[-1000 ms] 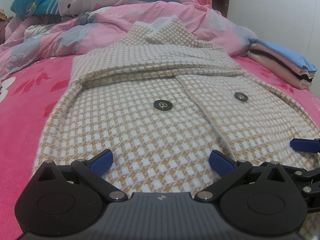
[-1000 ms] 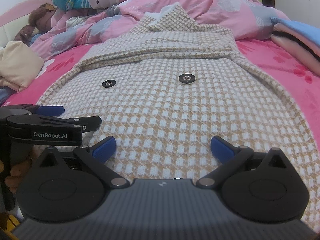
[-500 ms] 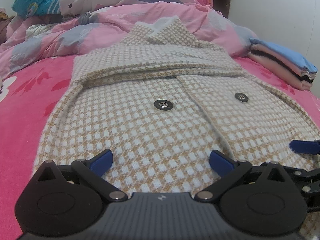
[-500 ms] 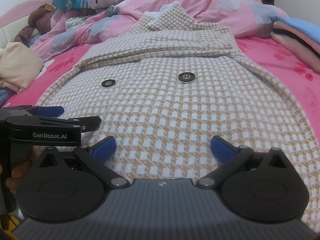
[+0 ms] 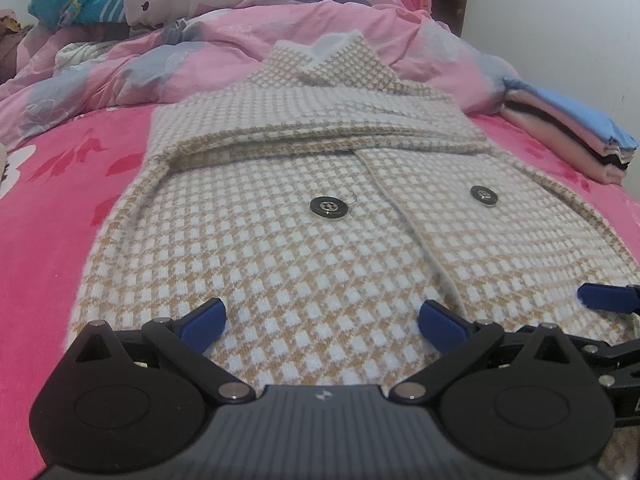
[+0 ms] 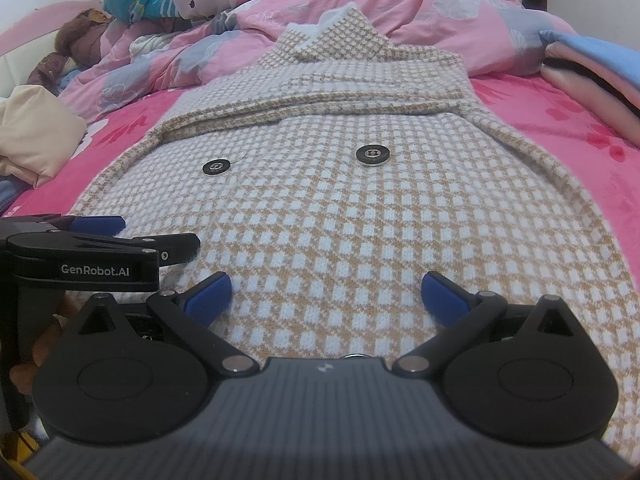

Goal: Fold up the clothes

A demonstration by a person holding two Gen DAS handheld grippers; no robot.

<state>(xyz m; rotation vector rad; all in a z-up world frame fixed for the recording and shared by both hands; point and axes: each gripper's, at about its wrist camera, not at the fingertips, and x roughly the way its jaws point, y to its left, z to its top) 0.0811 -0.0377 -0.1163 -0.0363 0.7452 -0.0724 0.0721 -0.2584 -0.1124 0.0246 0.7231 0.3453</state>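
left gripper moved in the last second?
No. In the left wrist view the left gripper frames the near black button and jacket hem just as before, fingers spread.

- The near hem of the checked jacket (image 5: pixel 280 264) is hidden behind the left gripper (image 5: pixel 320 320).
- The folded pile (image 6: pixel 592 68) is cut off by the right edge.

I see a bed with a pink flowered sheet (image 5: pixel 48 216). Straight on it lies a tan-and-white checked jacket (image 5: pixel 280 264), spread flat. Behind it sits a rumpled pink quilt (image 6: pixel 440 12). A stack of folded clothes (image 5: pixel 560 136) rests at the right, a cream bundle (image 6: pixel 36 136) at the left.
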